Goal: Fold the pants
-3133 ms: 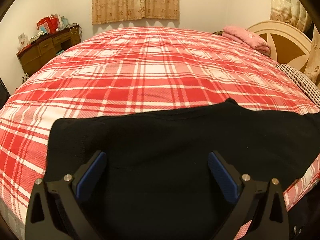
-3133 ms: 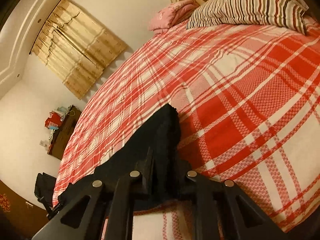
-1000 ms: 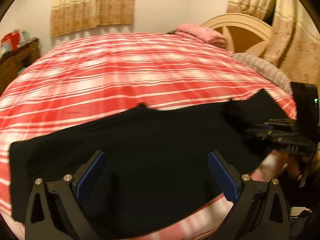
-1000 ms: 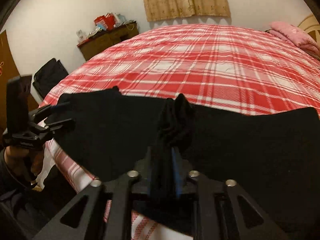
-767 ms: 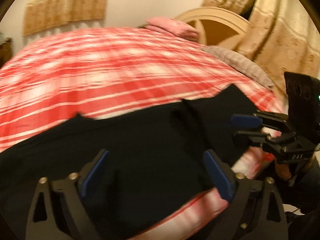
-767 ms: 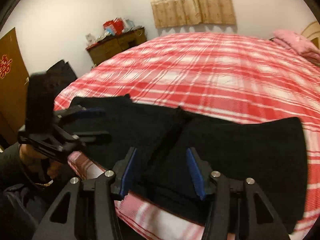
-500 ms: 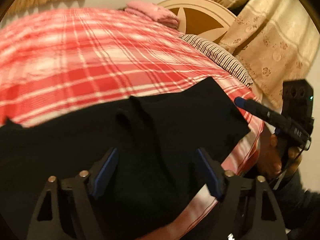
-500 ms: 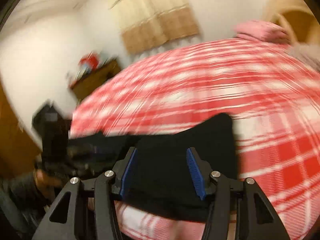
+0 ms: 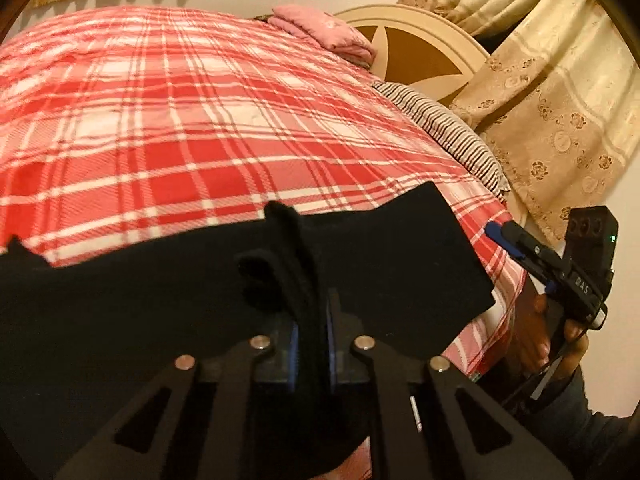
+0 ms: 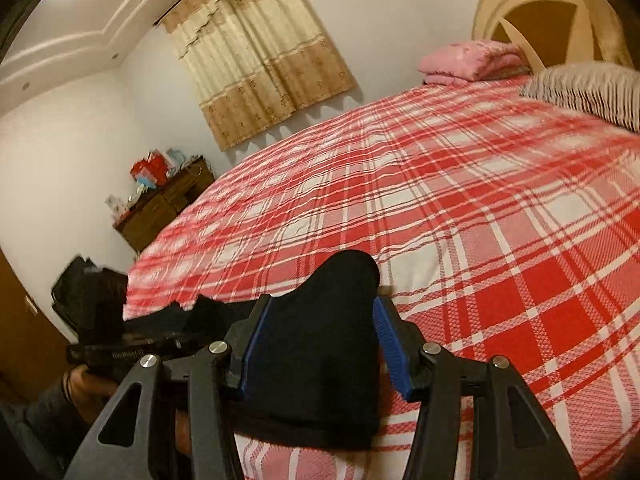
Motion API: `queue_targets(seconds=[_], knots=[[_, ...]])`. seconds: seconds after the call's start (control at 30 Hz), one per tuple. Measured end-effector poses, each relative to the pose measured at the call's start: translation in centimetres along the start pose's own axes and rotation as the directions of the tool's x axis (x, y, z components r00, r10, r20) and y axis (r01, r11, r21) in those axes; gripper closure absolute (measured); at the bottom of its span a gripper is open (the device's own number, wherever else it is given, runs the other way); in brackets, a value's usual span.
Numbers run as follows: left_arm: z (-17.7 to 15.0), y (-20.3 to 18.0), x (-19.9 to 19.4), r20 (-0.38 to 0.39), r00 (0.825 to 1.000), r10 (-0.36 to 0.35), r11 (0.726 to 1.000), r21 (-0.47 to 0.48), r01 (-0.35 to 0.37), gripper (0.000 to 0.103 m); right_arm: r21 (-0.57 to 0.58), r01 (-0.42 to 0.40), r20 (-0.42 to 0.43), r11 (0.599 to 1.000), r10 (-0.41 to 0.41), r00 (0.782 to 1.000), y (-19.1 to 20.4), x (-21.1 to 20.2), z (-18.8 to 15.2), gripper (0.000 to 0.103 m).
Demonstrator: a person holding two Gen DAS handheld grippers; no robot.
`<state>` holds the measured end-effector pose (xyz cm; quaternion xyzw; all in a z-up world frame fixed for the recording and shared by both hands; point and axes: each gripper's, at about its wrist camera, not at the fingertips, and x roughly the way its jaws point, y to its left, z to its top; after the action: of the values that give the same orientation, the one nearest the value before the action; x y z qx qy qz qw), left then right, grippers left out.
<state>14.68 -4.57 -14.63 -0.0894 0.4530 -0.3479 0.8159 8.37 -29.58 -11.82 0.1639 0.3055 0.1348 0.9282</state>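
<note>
The black pants (image 9: 380, 264) lie flat along the near edge of the red plaid bed (image 9: 200, 128). My left gripper (image 9: 310, 320) is shut on a bunched ridge of the black pants near their middle. My right gripper (image 10: 320, 344) is open, its blue pads (image 10: 386, 332) on either side of the right end of the pants (image 10: 320, 344), not closed on the cloth. The right gripper also shows in the left wrist view (image 9: 520, 246), at the pants' right end. The left gripper shows blurred in the right wrist view (image 10: 120, 348).
A striped pillow (image 9: 444, 132) and folded pink cloth (image 9: 324, 34) lie near the headboard (image 9: 420, 40). A wooden dresser (image 10: 168, 204) stands at the far left wall, a black bag (image 10: 80, 280) beside the bed. Curtains (image 9: 560, 92) hang to the right.
My right gripper let go of the bunched cloth, opened and swung to the pants' right end. My left gripper turned right and closed on a ridge of the pants.
</note>
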Motion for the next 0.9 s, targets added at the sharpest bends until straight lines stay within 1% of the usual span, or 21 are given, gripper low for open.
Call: queue_targets(seconds=[0.1,0.17,0.2,0.23,0.27,0.3,0.33,0.4,0.47,0.5,0.53,0.6,0.63,0.67,0.7,0.73,0.77,0.8,0.83,0.87,0.9], knots=[[0.3,0.7,0.1,0.004,1.0,0.011,1.0,0.006,-0.011,0.092,-0.048,0.008,-0.017,0.999,-0.009,1.0,0.8,-0.3,-0.6,0.05],[0.4,1.0,1.1,-0.008,1.0,0.028,1.0,0.007,-0.027,0.092,-0.092,0.012,-0.089,0.996,-0.02,0.996,1.3,0.6,-1.4,0.05],[0.3,1.2,1.5,-0.013,0.999,0.036,0.999,0.004,-0.036,0.092,-0.123,0.042,-0.133,0.991,-0.059,0.989,1.6,1.3,-2.0,0.05],[0.2,1.3,1.5,-0.015,0.999,0.038,0.999,-0.002,-0.038,0.092,-0.18,0.111,-0.18,0.977,-0.144,0.973,1.8,2.3,-2.9,0.05],[0.1,1.4,1.5,-0.012,0.999,0.038,0.999,-0.01,-0.038,0.092,-0.207,0.146,-0.192,0.967,-0.186,0.964,1.8,2.7,-3.4,0.05],[0.0,1.4,1.3,-0.01,0.999,0.039,0.999,-0.011,-0.039,0.092,-0.223,0.16,-0.208,0.962,-0.207,0.956,1.6,3.1,-4.0,0.05],[-0.1,1.2,1.2,-0.009,0.999,0.042,0.999,-0.007,-0.042,0.092,-0.22,0.149,-0.215,0.964,-0.197,0.957,1.5,3.1,-4.2,0.05],[-0.3,1.0,0.7,0.001,0.999,0.051,0.999,0.007,-0.051,0.091,-0.195,0.129,-0.188,0.972,-0.166,0.968,1.3,2.4,-3.7,0.05],[-0.4,1.0,0.7,0.006,0.999,0.052,0.999,-0.004,-0.052,0.09,-0.176,0.107,-0.075,0.979,-0.121,0.99,1.8,0.7,-2.8,0.05],[-0.5,1.0,0.9,0.003,0.999,0.05,0.999,-0.01,-0.05,0.09,-0.17,0.09,-0.044,0.981,-0.099,0.994,2.2,0.3,-2.6,0.05],[-0.4,0.9,1.1,0.0,0.999,0.051,0.999,-0.012,-0.051,0.09,-0.164,0.057,-0.036,0.985,-0.063,0.997,2.6,0.4,-2.4,0.05],[-0.5,0.6,1.4,-0.005,0.999,0.051,0.999,-0.002,-0.051,0.09,-0.182,-0.006,-0.096,0.983,-0.011,0.995,3.7,2.3,-2.5,0.05],[-0.6,0.4,1.3,-0.004,0.998,0.058,0.998,0.005,-0.058,0.09,-0.189,-0.001,-0.129,0.982,-0.024,0.991,3.7,3.7,-2.6,0.05],[-0.6,0.4,1.2,-0.004,0.998,0.063,0.998,0.009,-0.063,0.09,-0.186,0.025,-0.159,0.982,-0.056,0.986,3.6,4.7,-2.8,0.05],[-0.7,0.3,1.1,-0.008,0.997,0.073,0.997,0.012,-0.073,0.088,-0.165,0.075,-0.206,0.983,-0.108,0.973,2.9,6.1,-2.9,0.05],[-0.7,0.4,1.0,-0.013,0.996,0.087,0.996,0.012,-0.087,0.084,-0.115,0.085,-0.242,0.99,-0.111,0.964,2.0,7.0,-2.9,0.05],[-0.8,0.7,0.9,-0.015,0.994,0.105,0.994,0.009,-0.104,0.082,-0.081,0.066,-0.232,0.994,-0.083,0.969,1.8,6.6,-2.7,0.05],[-0.9,0.8,0.8,-0.012,0.995,0.102,0.995,0.003,-0.101,0.082,-0.081,0.055,-0.218,0.995,-0.071,0.973,2.1,6.1,-2.4,0.05],[-0.9,0.9,0.8,-0.011,0.995,0.094,0.996,-0.003,-0.094,0.082,-0.091,0.034,-0.184,0.995,-0.05,0.982,2.6,5.1,-1.9,0.05],[-1.0,1.0,0.9,-0.013,0.996,0.089,0.996,-0.006,-0.089,0.082,-0.106,0.011,-0.127,0.994,-0.025,0.992,3.2,4.0,-1.4,0.05],[-1.1,1.0,1.0,-0.015,0.996,0.088,0.996,-0.004,-0.088,0.082,-0.118,0.009,-0.093,0.993,-0.02,0.995,3.7,3.6,-0.9,0.05]])
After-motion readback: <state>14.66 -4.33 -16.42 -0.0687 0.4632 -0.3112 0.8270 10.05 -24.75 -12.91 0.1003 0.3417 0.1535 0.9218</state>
